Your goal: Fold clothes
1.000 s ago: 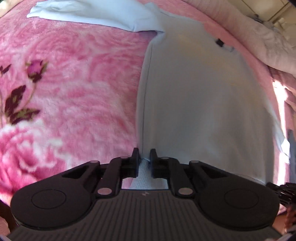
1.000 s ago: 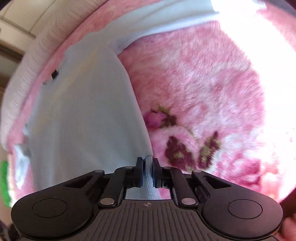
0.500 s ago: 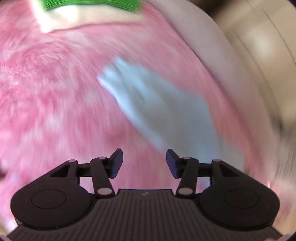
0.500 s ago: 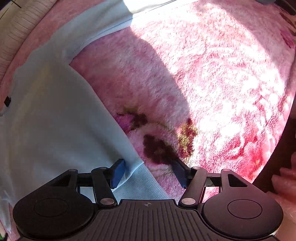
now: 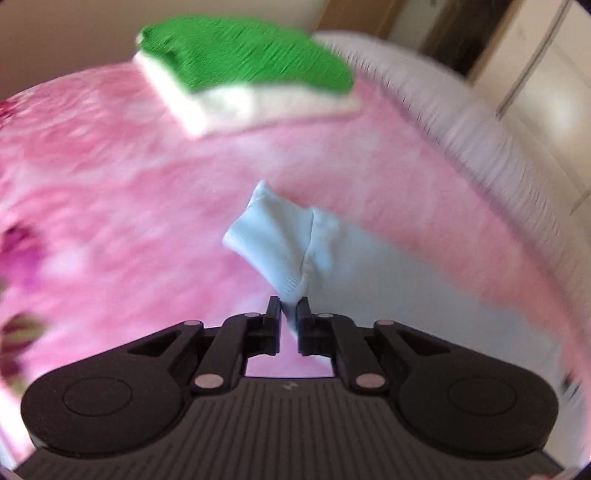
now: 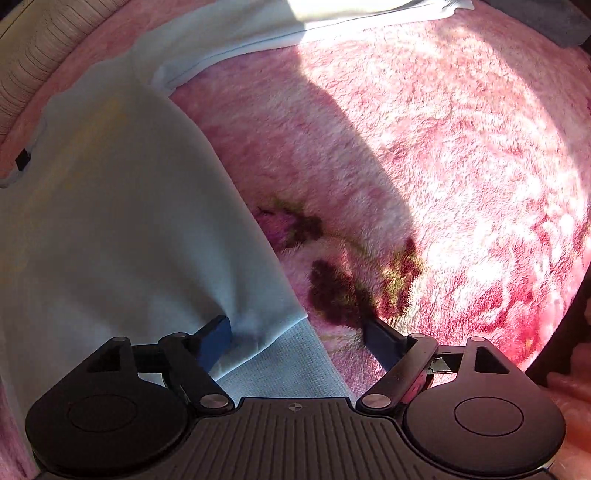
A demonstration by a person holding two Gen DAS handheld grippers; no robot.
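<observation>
A pale blue long-sleeved top lies flat on the pink floral blanket, with one sleeve stretched along the far side. My right gripper is open above the top's ribbed hem corner, which lies between the fingers. In the left wrist view, my left gripper is shut on the cuff end of the other pale blue sleeve and holds it slightly lifted off the blanket; the view is blurred.
A folded stack of clothes, green on top and white below, sits at the far side of the blanket. A white quilted cover runs along the bed's right edge. The blanket's dark edge drops off at right.
Both grippers let go of the hem corners. The left gripper swung away to the sleeve and closed on its cuff. The right gripper opened wide and stayed over the hem.
</observation>
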